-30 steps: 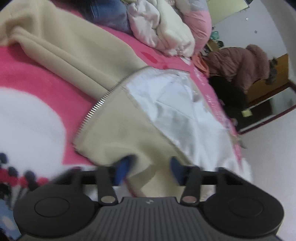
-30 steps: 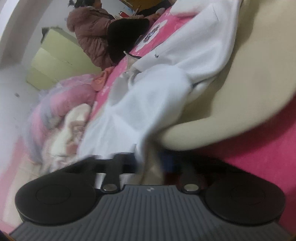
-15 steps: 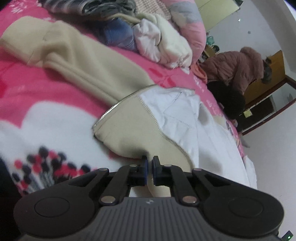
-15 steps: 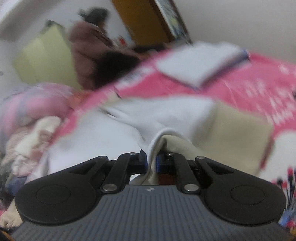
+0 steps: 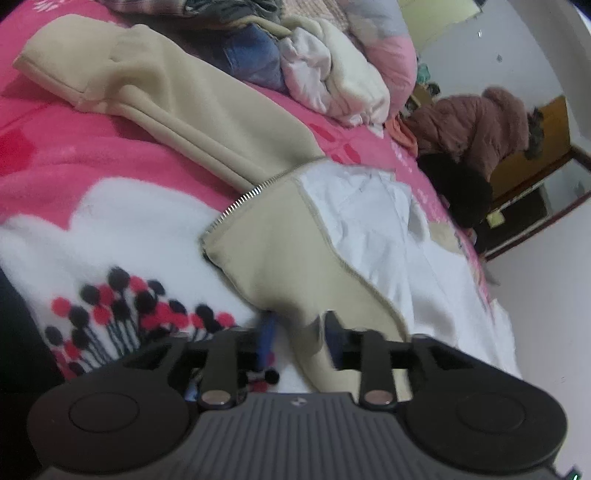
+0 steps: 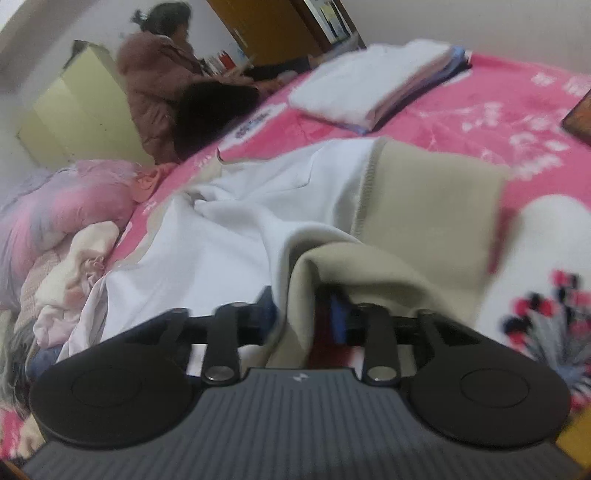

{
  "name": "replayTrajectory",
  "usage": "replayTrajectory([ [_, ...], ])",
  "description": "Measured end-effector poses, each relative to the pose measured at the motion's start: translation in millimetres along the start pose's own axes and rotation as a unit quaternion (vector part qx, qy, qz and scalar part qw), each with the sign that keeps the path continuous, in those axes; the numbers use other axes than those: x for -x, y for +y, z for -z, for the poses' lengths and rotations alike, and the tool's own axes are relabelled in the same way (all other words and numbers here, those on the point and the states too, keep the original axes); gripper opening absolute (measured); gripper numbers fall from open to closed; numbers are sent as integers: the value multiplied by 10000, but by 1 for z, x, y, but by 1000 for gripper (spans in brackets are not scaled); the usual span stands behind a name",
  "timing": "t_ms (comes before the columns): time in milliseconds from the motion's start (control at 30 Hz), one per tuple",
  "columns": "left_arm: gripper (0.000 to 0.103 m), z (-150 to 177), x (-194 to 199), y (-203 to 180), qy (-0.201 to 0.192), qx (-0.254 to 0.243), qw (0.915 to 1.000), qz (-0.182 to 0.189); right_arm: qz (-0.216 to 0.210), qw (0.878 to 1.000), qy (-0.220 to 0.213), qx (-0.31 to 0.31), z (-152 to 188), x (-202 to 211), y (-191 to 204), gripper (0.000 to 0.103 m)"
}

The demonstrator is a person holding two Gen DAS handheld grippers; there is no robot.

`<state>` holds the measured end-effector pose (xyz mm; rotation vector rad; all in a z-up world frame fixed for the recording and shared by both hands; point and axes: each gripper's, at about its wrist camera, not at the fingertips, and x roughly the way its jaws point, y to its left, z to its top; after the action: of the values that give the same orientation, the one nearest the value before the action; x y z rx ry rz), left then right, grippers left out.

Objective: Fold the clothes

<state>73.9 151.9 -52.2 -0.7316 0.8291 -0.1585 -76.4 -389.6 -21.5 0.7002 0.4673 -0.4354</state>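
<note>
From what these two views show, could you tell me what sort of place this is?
Most likely a home bedroom: a bed with a pink fleece blanket, a pink-and-grey pillow, a stack of folded clothes, and a yellow-green cabinet.

place: we read a home bedroom | cues: bed under pink fleece blanket (image 5: 92, 162) | quilt (image 6: 55, 199) and heaped laundry (image 5: 332, 81) | folded stack (image 6: 373, 85) | wooden door (image 6: 269, 33)

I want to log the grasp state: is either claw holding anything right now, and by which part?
Nothing is clamped. Both the left claw and the right claw stand open, each with the hem edge of the beige zip jacket lying loose between its fingers.
</note>
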Motion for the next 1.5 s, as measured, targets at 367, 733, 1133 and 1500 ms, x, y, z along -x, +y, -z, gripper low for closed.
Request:
replayTrajectory([
  [367, 54, -11, 8, 24, -311, 444, 9985, 98, -370, 9868, -810, 1351, 44, 90, 48, 57],
  [733, 75, -17, 23, 45, -918, 89, 9956, 137, -3110, 8013, -258, 5104, 173, 55, 236, 60],
  [1133, 53, -20, 3, 28, -1139, -1136, 9870, -34, -2523, 7432, -8, 6197, 239, 24, 283, 60],
  [1500, 4, 1, 21, 0, -1598, -1526, 9749, -287, -2334, 8127, 519, 5313, 235, -13, 274, 3],
])
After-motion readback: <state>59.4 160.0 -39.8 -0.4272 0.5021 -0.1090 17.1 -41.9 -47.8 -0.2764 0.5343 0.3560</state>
